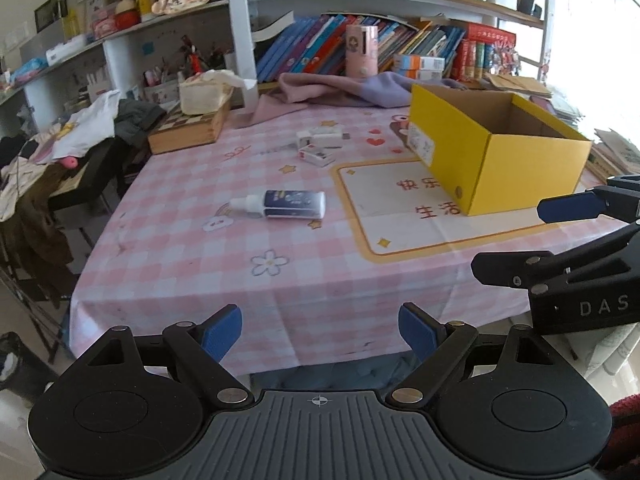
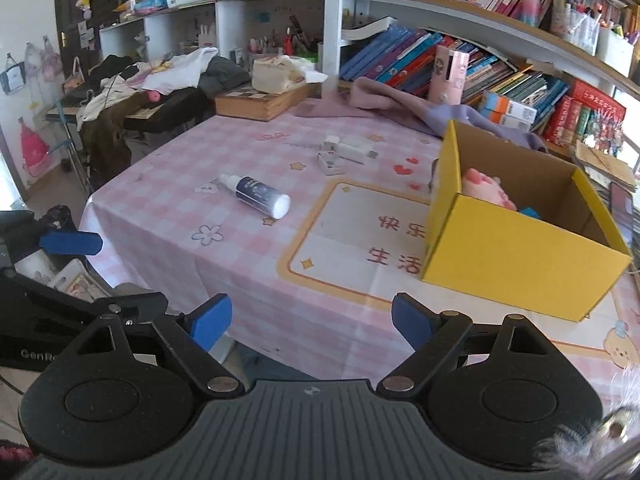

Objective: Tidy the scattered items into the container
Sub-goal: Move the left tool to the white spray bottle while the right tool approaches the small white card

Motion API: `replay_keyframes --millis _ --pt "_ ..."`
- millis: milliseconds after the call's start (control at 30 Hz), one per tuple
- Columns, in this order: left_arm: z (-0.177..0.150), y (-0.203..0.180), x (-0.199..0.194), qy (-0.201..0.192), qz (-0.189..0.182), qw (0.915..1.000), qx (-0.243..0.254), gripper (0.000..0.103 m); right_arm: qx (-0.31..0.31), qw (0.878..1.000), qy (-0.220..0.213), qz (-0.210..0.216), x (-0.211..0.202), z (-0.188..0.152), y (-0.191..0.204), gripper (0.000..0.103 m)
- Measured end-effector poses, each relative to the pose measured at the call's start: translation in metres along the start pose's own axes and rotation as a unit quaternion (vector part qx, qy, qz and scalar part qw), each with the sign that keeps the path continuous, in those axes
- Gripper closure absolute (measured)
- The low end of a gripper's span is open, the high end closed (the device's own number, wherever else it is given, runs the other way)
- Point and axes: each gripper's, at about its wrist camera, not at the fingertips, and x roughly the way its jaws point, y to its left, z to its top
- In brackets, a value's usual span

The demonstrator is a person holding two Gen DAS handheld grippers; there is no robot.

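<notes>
You've got bright daylight coming from the right: the window side in the left wrist view blows out to white past the yellow box (image 1: 496, 152), w/ soft shadows on the table (image 1: 200, 264). Fisheye bends the shelves (image 2: 480, 20) hard at the edges, corners go dark. Slight blur on far clutter; centre is sharp enough.
</notes>
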Motion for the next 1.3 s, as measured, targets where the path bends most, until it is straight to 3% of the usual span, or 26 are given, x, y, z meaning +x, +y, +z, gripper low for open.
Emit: replay_keyframes --millis 233,567,833,1067,1300 --pt "0.005 0.016 0.013 0.007 0.010 0.9997 -0.020 0.015 -0.010 1.000 -0.001 0.015 0.019 0.012 0.005 0.016" --pt "0.021 0.030 0.051 0.023 0.004 0.9984 -0.051 0.015 -0.005 1.000 0.012 0.020 0.057 0.034 -0.009 0.038" --pt "0.044 0.035 0.090 0.038 -0.001 0.9959 -0.082 0.015 -0.006 0.999 0.023 0.028 0.095 0.063 -0.029 0.041" --pt "0.065 0.041 0.123 0.058 -0.006 0.9913 -0.118 0.015 -0.021 0.998 0.031 0.042 0.126 0.090 -0.046 0.041" --pt "0.088 0.049 0.152 0.064 -0.034 0.9808 -0.181 0.016 -0.022 0.997 0.042 0.066 0.156 0.121 -0.057 0.048"
